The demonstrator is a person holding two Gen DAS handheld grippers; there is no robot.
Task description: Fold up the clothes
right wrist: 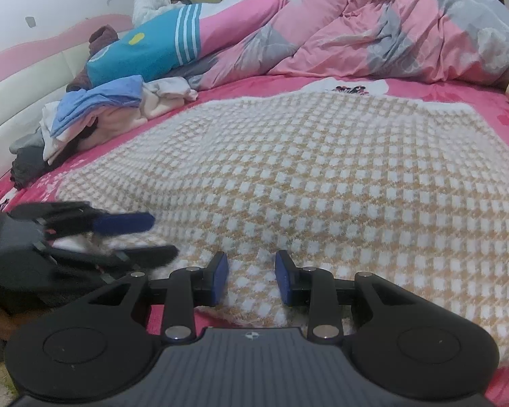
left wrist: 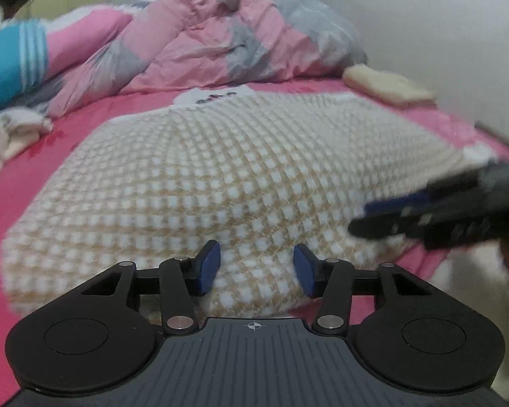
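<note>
- Your left gripper sits at the near hem of the checkered garment. Its blue pads flank a raised ridge of the cloth with a gap on each side; the jaws are parted, gripping nothing.
- The checkered garment lies spread flat on the pink bed sheet, its near edge hanging toward you.
- Your right gripper holds its jaws part-way apart over the same hem. Fabric lies between the pads; you cannot tell whether they press it.
- A clothes pile sits far left; a rumpled duvet lies behind.
</note>
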